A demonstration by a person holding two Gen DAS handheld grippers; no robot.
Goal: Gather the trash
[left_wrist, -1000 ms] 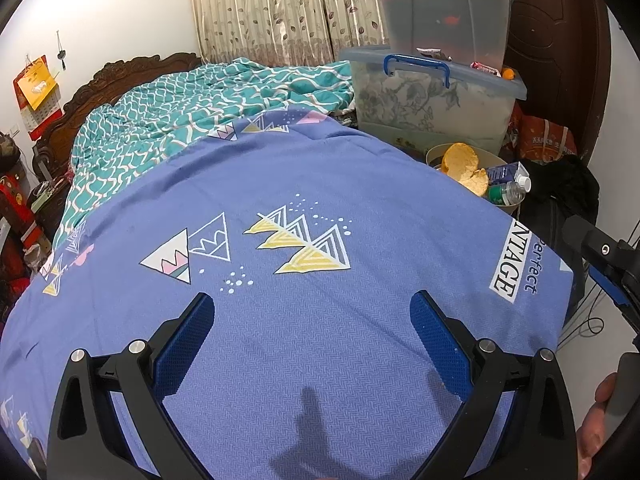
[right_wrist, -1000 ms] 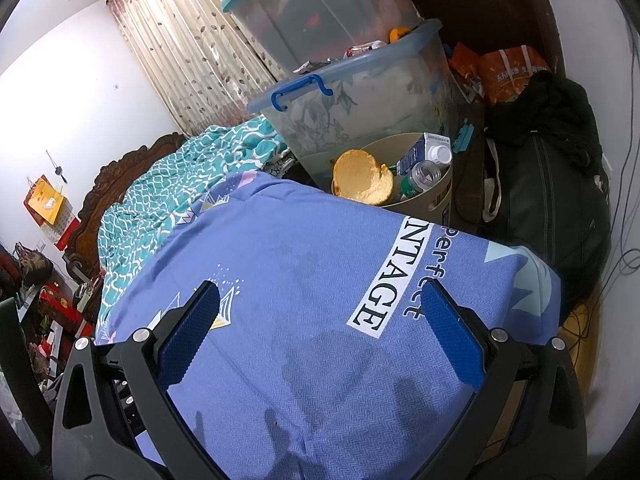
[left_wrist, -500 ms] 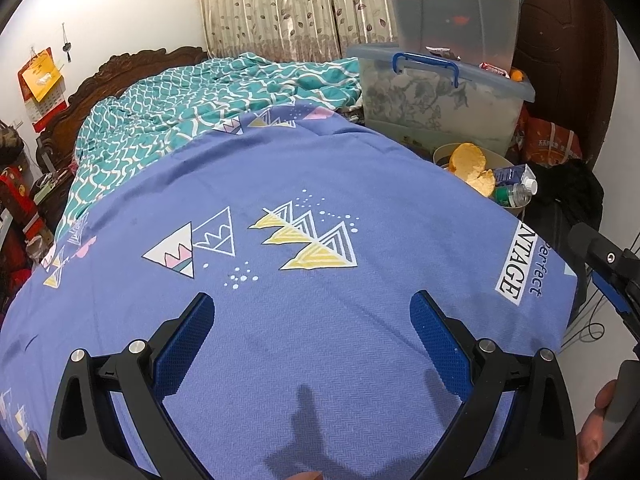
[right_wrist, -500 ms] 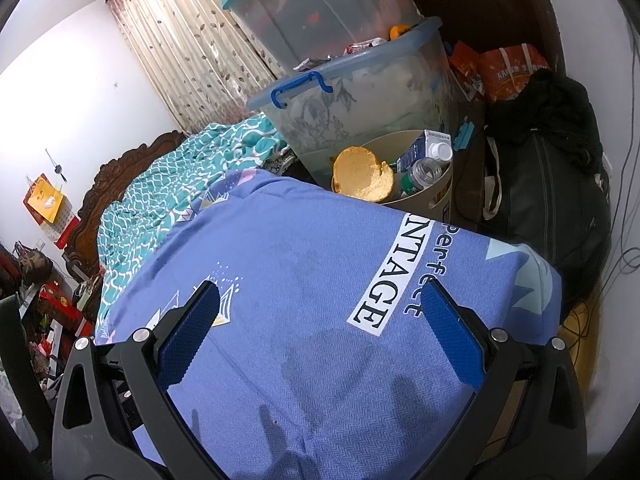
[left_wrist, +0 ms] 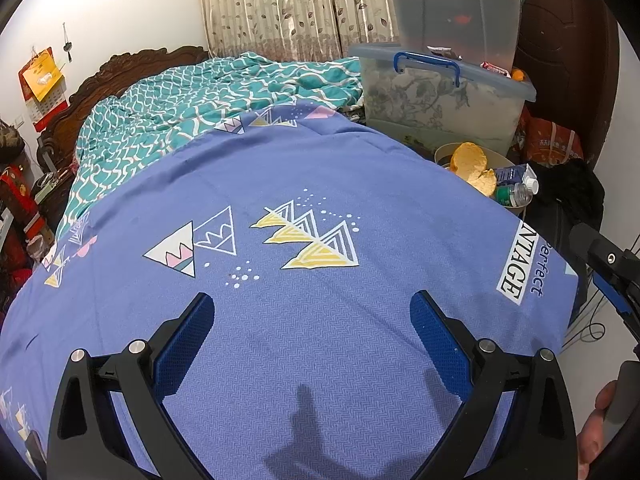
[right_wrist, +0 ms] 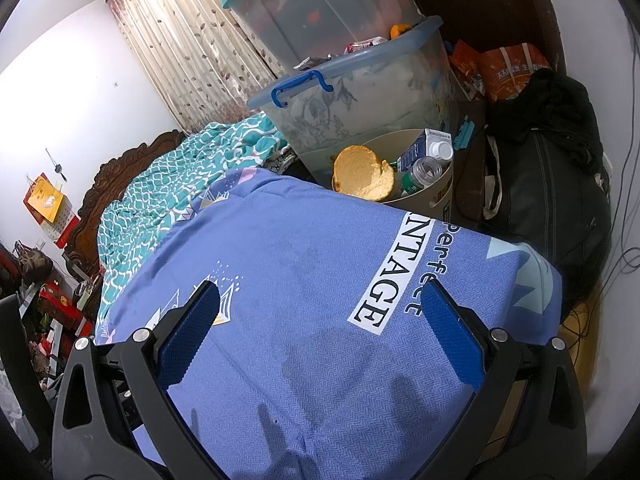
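A: Right wrist view is showing the right gripper [right_wrist: 320, 320] hanging spread and empty over the blue bedsheet [right_wrist: 304, 264].

B: Where is the trash lying?

A: In the beige bin [right_wrist: 434, 196] past the bed's far edge: peel [right_wrist: 362, 178], carton [right_wrist: 424, 148], bottle [right_wrist: 420, 172].

B: Nearer tool?

A: Right, judging by framing. Left gripper [left_wrist: 312, 336] is also hanging spread, holding nothing; bin lying ahead-right of it.

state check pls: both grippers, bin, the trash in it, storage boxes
left gripper: open, empty, over the blue sheet
right gripper: open, empty
beige bin: upright, holding trash
orange peel: in bin
milk carton: in bin, cap on
plastic bottle: in bin
lower storage box: lidded
upper storage box: stacked on it
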